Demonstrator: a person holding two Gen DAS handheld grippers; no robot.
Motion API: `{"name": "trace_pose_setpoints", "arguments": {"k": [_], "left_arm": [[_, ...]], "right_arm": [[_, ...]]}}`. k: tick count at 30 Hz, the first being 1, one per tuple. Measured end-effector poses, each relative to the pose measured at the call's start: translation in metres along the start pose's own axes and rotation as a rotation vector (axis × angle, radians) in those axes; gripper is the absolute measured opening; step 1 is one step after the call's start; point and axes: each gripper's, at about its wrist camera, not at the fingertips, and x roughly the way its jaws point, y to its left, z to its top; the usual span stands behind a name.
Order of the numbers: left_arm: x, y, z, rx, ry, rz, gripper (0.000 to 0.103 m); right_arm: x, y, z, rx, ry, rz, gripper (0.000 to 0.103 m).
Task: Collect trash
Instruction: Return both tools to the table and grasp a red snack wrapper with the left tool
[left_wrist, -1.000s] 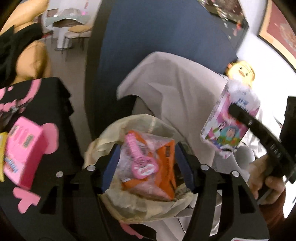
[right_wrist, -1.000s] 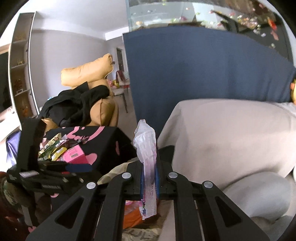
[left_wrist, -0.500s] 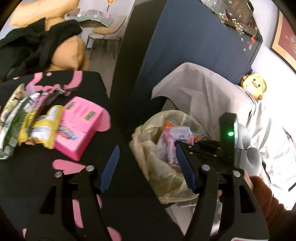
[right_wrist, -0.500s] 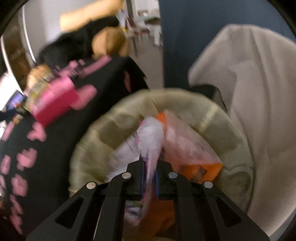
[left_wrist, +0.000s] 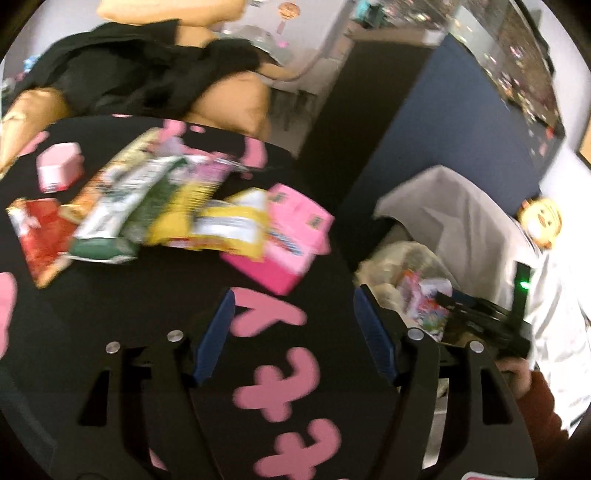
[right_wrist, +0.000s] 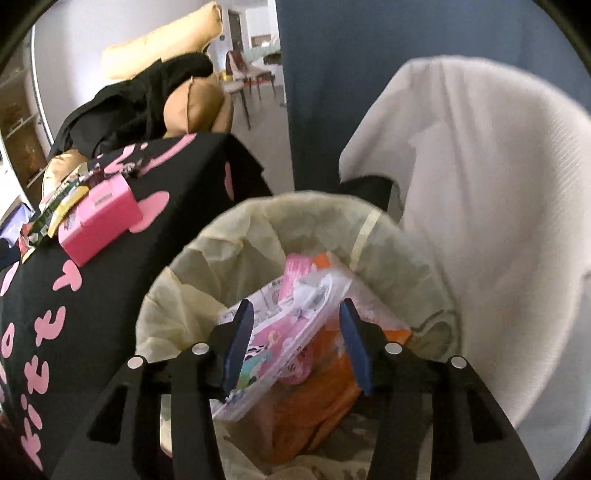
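While the right gripper (right_wrist: 295, 341) hangs over the bin lined with a yellowish plastic bag (right_wrist: 236, 236), its fingers are opening, and the crinkly pink-and-white plastic wrapper (right_wrist: 284, 317) lies loose between them on an orange packet (right_wrist: 317, 398) inside. Over the bench draped in black cloth with pink shapes (left_wrist: 280, 398), the left gripper (left_wrist: 295, 332) opens wide around nothing, near a pink carton (left_wrist: 291, 240) and blurred snack packets (left_wrist: 155, 206).

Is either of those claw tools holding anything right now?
No. The right gripper is opening over the bin, its pink wrapper let go; the left gripper hovers empty, opening.
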Motion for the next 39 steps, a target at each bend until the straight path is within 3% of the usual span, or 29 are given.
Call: {"name": "trace_pose_setpoints", "arguments": {"k": [6, 10, 20, 29, 36, 37, 39], "left_arm": [[-0.032, 0.052, -0.001, -0.091, -0.086, 0.111, 0.064], [-0.056, 0.089, -0.002, -0.167, -0.142, 0.191, 0.064], [-0.098, 0.154, -0.011, -0.281, -0.188, 0.279, 0.064], [-0.057, 0.188, 0.008, -0.309, -0.125, 0.230, 0.064], [-0.019, 0.202, 0.027, -0.306, -0.059, 0.253, 0.063], [-0.016, 0.202, 0.028, -0.306, -0.053, 0.251, 0.062], [-0.012, 0.201, 0.031, -0.296, -0.045, 0.247, 0.050]], "right_arm": [[-0.038, 0.004, 0.015, 0.009, -0.088, 0.001, 0.046], [-0.060, 0.022, 0.024, -0.005, -0.140, 0.047, 0.046], [-0.067, 0.119, 0.043, -0.117, -0.181, 0.222, 0.046], [-0.043, 0.208, 0.053, -0.200, -0.173, 0.279, 0.046], [-0.018, 0.245, 0.052, -0.221, -0.121, 0.313, 0.046], [-0.015, 0.247, 0.051, -0.221, -0.114, 0.316, 0.046], [-0.010, 0.252, 0.050, -0.217, -0.098, 0.320, 0.046]]}}
